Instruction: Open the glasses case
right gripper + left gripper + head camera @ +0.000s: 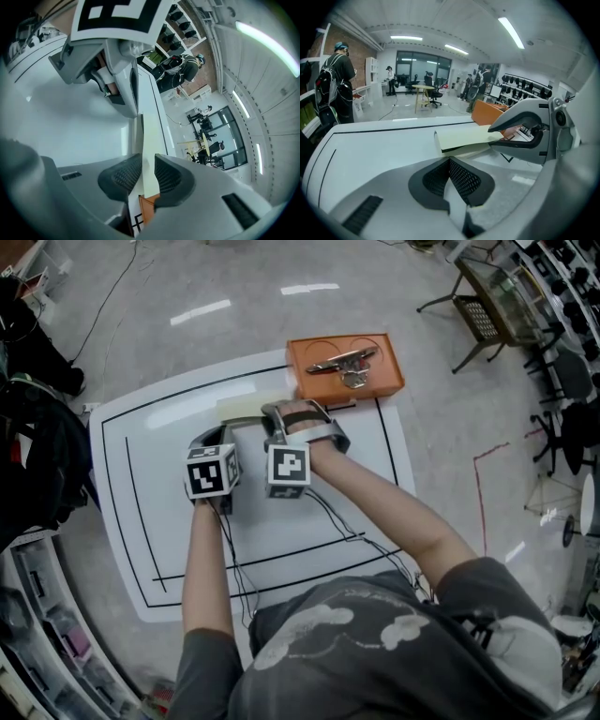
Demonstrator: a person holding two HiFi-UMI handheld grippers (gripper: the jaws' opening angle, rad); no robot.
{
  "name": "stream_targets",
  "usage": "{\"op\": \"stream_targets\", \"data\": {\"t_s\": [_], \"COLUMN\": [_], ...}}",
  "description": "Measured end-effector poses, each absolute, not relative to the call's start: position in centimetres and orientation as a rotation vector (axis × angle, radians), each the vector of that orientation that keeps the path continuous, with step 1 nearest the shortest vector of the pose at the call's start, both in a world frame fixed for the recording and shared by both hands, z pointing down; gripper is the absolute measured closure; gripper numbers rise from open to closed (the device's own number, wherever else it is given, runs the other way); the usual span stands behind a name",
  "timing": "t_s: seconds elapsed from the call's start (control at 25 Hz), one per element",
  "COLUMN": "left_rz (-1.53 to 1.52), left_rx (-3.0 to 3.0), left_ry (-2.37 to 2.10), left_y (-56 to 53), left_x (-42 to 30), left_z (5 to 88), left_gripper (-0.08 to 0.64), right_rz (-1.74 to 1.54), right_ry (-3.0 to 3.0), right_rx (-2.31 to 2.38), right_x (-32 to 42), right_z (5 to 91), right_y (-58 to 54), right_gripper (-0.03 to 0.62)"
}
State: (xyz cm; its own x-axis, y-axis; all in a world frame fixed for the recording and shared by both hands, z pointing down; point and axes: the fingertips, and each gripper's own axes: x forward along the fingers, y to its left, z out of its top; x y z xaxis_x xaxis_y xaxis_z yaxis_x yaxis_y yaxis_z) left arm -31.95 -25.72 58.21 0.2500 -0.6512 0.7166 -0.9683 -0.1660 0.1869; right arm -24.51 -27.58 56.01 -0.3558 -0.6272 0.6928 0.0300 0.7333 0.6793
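Observation:
A flat pale yellow-green glasses case (pixel 242 409) lies on the white table (pixel 159 521) just ahead of both grippers. My right gripper (pixel 298 411) has one jaw over the case's right end and the other under it. In the right gripper view the case (pixel 149 140) fills the gap between the pads of that gripper (pixel 147 171). The left gripper view shows the case (pixel 464 137) with its top flap slightly raised and the right gripper (pixel 497 136) clamped on its end. My left gripper (pixel 217 432) sits just short of the case's left part. Its jaws (pixel 450 161) are shut, with nothing between them.
An orange tray (pixel 389 371) holding a pair of glasses (pixel 342 362) stands at the table's far edge, just behind the case. Black lines mark the tabletop. Chairs (pixel 483 315) stand on the floor at the far right. A person (pixel 340 79) stands off to the left.

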Motion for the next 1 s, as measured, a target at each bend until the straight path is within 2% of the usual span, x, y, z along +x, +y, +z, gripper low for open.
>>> {"op": "stream_targets", "data": {"t_s": [1.0], "left_rz": [0.594], "left_rx": [1.908], "left_ry": [-1.449], "left_y": [-25.9], "left_x": [-32.1], "left_z": [58.3], "left_gripper": [0.562], "right_rz": [-0.745], "right_ry": [-1.799], "right_rx": [0.512], "right_x": [-26.1], "right_z": [52.5], "right_y": [-32.4], "right_gripper": [0.541]}}
